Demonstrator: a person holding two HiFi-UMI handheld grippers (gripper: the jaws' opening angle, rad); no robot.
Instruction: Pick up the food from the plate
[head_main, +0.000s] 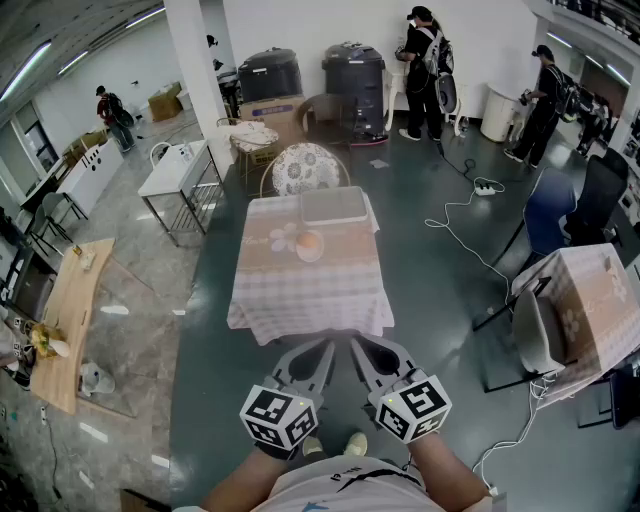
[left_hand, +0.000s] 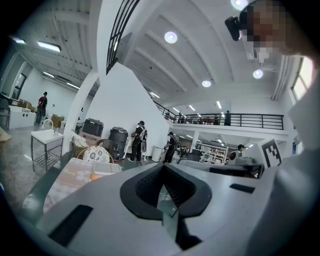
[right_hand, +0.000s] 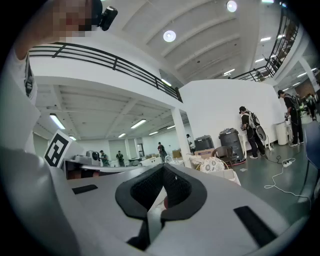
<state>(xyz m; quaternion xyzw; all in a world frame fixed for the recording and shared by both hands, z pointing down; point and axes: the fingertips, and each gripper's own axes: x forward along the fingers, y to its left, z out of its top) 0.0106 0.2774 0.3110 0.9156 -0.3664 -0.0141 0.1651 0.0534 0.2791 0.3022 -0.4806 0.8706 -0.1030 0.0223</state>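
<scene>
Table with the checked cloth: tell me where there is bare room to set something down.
The near half of the table is bare, from the plate to the edge facing you. A narrower free strip runs right of the plate. The far end is crowded: the tray sits close behind the plate and its food.

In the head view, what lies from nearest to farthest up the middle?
The left gripper and right gripper side by side, pale checked-cloth table, orange round food on small white plate, pale rectangular tray, chair with round patterned back, tall black bin.
</scene>
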